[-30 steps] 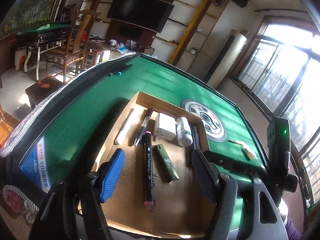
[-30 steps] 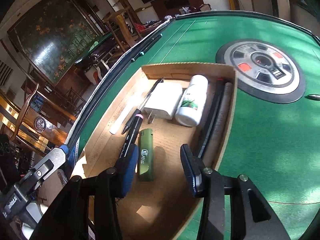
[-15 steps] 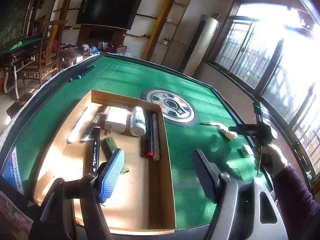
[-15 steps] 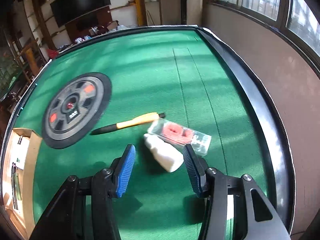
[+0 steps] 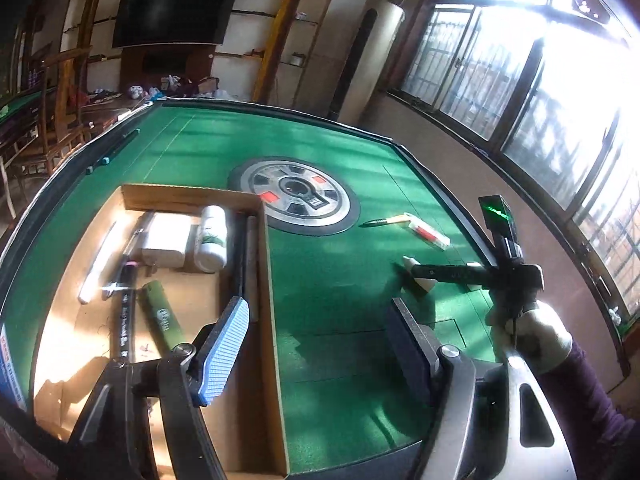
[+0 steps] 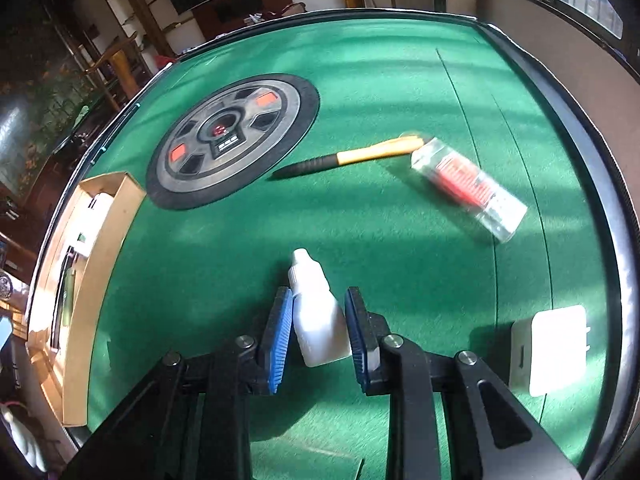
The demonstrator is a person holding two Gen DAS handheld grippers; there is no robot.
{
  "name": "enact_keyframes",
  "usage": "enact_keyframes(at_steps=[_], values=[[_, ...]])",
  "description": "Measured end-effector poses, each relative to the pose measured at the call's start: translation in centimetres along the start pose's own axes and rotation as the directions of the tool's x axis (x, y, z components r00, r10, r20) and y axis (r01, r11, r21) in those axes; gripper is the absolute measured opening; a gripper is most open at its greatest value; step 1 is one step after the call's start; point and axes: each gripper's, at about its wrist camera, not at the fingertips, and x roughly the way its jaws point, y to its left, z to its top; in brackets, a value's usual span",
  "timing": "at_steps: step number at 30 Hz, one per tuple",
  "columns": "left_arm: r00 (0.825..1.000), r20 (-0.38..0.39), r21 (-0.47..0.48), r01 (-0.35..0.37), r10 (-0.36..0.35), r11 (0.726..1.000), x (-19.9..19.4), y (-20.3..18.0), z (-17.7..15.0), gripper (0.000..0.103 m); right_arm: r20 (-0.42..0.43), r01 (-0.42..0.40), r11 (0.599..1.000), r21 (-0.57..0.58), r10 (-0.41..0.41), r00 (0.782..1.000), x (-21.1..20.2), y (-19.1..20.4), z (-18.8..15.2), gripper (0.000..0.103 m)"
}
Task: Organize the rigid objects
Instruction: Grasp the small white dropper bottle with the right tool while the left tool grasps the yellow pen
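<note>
Half a second back my right tool point(image 6: 316, 332) hung above the white bottle point(image 6: 318, 320); now its pads flank it, left pad touching, right one just shy. It lies on the green desk point(image 6: 400, 80), near the pen point(image 6: 352, 157) and clear case point(image 6: 468, 184). My left tool point(image 5: 320, 344) gapes wide, empty, beside the cardboard tray point(image 5: 268, 280).

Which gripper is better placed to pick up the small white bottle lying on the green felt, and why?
Right. The right gripper already straddles the small white bottle, a pad at each side. The left gripper hangs open by the cardboard box, away from the bottle.
</note>
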Motion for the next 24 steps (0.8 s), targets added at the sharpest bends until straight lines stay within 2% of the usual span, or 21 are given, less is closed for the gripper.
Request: enact_keyframes(at_steps=[2,4,7,11,14,18,22,24], values=[[1.0,-0.016,0.031,0.012,-0.011,0.999,1.6,-1.5,1.3,0.074,0.007,0.006,1.0,0.011,-0.006,1.0,0.4,-0.3,-0.5,0.036],[1.0,-0.013,0.07,0.011,-0.01,0.997,3.5,-3.1,3.1,0.074,0.053,-0.009,1.0,0.008,0.008,0.999,0.5,-0.7,-0.4,0.036],[0.999,-0.044,0.124,0.015,-0.009,0.992,7.1,-5.2,6.0,0.074,0.044,-0.051,0.998,0.041,0.049,0.998,0.9,-1.8,0.3,0.025],[0.995,-0.102,0.196,0.029,-0.009,0.98,13.1,-7.7,8.1,0.074,0.099,0.002,0.995,0.097,-0.011,0.995,-0.2,-4.3,-0.2,0.025],[0.987,-0.159,0.292,0.025,0.023,0.956,18.2,-10.1,8.5,0.073,0.149,-0.1,0.982,0.161,0.076,0.986,-0.8,-6.2,-2.1,0.025],[0.973,-0.219,0.387,0.013,0.078,0.922,24.4,-12.7,8.7,0.073,0.177,-0.179,0.959,0.218,0.141,0.974,-1.1,-7.3,-2.8,0.025],[0.966,-0.235,0.408,-0.002,0.107,0.913,28.5,-13.4,9.5,0.073,0.187,-0.221,0.946,0.239,0.179,0.966,-0.8,-7.9,-2.6,0.025],[0.955,-0.264,0.426,-0.011,0.136,0.905,30.3,-13.5,9.3,0.073,0.186,-0.234,0.94,0.25,0.19,0.964,-0.8,-8.2,-2.7,0.025]])
